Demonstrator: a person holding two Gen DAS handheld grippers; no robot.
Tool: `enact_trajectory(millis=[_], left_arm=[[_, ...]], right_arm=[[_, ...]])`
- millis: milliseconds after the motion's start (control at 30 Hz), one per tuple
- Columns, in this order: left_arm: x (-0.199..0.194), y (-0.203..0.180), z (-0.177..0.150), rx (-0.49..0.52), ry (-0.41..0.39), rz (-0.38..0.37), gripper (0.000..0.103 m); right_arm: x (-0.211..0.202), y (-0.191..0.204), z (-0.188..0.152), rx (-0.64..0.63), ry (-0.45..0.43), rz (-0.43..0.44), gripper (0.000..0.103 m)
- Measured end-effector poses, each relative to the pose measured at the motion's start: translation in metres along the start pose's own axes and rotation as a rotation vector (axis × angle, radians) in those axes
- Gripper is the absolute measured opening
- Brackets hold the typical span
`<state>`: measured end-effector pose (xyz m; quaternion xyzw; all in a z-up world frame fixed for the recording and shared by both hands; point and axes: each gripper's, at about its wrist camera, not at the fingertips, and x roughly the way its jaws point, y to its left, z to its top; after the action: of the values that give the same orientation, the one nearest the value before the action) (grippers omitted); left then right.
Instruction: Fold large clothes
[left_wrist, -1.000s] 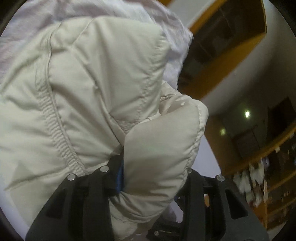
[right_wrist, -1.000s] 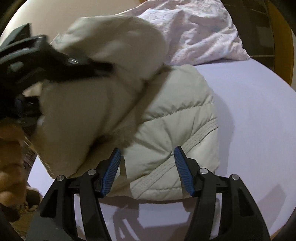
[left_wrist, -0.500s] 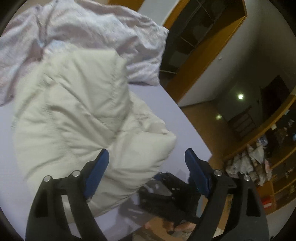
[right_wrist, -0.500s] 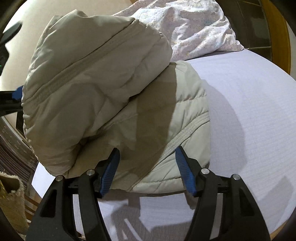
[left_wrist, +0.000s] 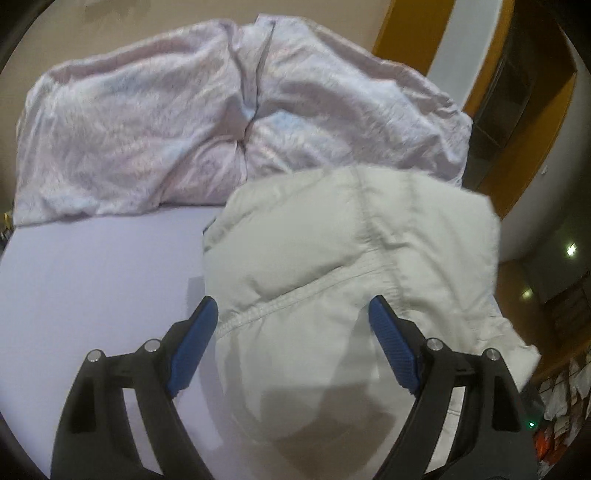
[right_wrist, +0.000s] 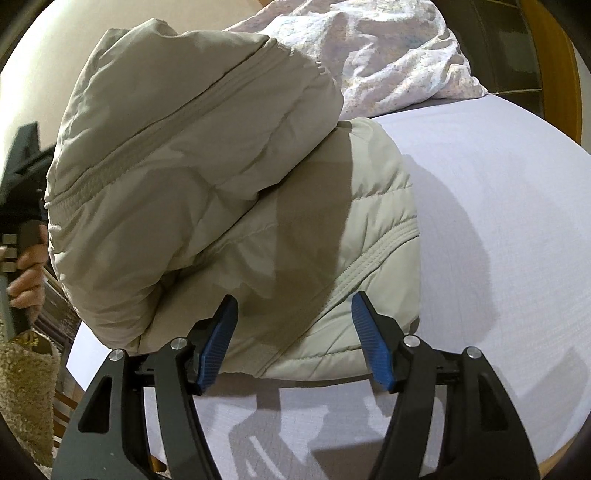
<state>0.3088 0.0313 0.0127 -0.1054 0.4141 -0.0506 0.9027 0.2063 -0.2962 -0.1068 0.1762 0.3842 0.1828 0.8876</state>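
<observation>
The puffy cream jacket (right_wrist: 229, 192) is seen lying folded over itself on the bed (right_wrist: 498, 229), in front of a crumpled quilt (left_wrist: 229, 122). The left tool (left_wrist: 293, 343) and the right tool (right_wrist: 293, 339) are both held wide open, and nothing is gripped. The top flap should be pressed flat so the fold is kept neat. The jacket's sleeves are hidden from view, and its far edge is blurred.

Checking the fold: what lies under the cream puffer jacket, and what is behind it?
The jacket is folded over itself and rests on the lavender sheet. Behind it lies a crumpled pale quilt. Anything between the folded layers is hidden. Both grippers, left and right, are open.
</observation>
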Motion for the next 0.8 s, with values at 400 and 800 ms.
enact_trajectory(millis=[400,800], left_arm=[[0.049,-0.051,-0.016,0.045,0.028,0.005,0.086],[0.078,-0.082,-0.025,0.069,0.028,0.1,0.089]], right_arm=[[-0.008,-0.011,-0.003,0.022,-0.018,-0.02,0.066],[-0.035,-0.048,-0.01,0.125,-0.034,-0.12,0.066]])
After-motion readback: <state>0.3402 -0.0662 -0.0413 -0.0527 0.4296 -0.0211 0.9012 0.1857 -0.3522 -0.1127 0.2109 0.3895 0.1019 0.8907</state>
